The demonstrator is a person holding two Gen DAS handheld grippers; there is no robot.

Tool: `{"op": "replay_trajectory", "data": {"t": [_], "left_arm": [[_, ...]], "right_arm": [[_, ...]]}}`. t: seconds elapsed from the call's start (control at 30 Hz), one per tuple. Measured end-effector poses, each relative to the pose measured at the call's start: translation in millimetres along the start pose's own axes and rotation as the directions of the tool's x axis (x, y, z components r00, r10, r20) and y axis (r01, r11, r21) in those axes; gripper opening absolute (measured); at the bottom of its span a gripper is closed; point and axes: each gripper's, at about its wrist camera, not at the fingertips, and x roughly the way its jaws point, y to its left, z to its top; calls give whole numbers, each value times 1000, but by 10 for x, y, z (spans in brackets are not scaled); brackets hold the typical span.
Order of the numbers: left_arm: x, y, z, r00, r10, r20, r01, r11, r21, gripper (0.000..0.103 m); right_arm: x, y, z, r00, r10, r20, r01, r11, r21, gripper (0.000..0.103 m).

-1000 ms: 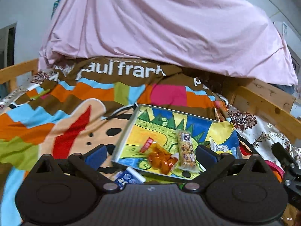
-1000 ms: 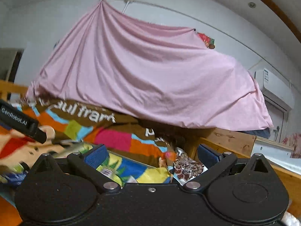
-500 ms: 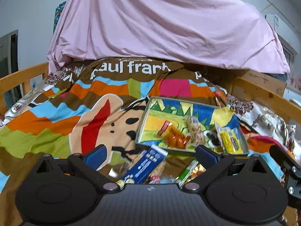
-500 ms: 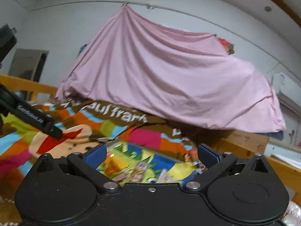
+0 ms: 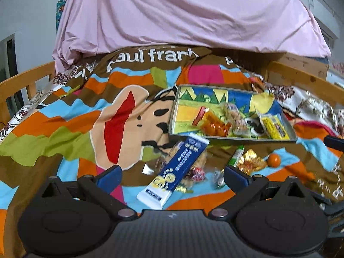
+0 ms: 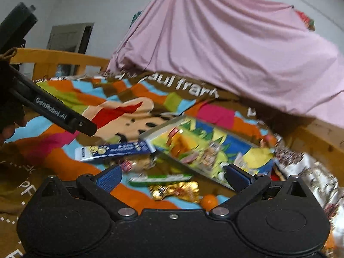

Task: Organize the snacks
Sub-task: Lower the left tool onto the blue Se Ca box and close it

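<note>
Blue snack pack lies center frame on the bedspread, just below the tray, atop loose snacks. Left tool and right tool both wide open, empty. Risk: the soft bed and overlapping wrappers may cause a multi-item or slipping grab.

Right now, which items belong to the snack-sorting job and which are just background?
Job:
- tray with snacks already inside
- blue packet
- green stick pack
- gold wrapper
- small orange ball
- left claw, right claw, both open

Background:
- patterned blanket
- pink sheet
- wooden bed rail
</note>
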Motion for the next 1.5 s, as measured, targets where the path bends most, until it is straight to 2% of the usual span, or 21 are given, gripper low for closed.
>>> {"op": "replay_trajectory", "data": {"t": [0.2,0.33,0.6,0.7,0.77,0.93,1.1,1.27,1.37,1.5], "left_arm": [[92,49,-106,998,-16,-55,19,998,57,102],[238,26,-129,994,-18,-109,34,989,144,102],[510,7,-94,992,-10,-124,41,968,249,102],[594,6,-44,993,18,-114,15,959,284,102],[620,35,-9,994,44,-96,-19,970,243,102],[689,102,37,998,21,-59,-11,986,164,102],[801,119,32,997,-12,-79,23,990,139,100],[889,69,4,994,-26,-108,42,988,151,100],[940,24,-27,991,-35,-129,57,983,173,98],[1009,-3,-78,987,-26,-160,56,981,187,88]], "right_arm": [[128,62,-53,998,39,-58,-39,999,-8,102],[237,85,-81,994,54,-90,-55,998,-7,102],[613,88,-130,992,45,-122,-47,999,-16,102],[798,24,-138,991,32,-133,-32,999,2,102],[936,-25,-137,988,21,-150,-17,1000,25,102],[1222,-181,-135,983,49,-178,-24,990,138,102],[1494,-317,-140,977,68,-202,-22,976,218,102],[1683,-352,-172,972,83,-222,-33,976,217,102],[1805,-360,-197,961,126,-245,-62,965,253,102],[1909,-355,-229,949,166,-270,-77,948,309,102]]}}
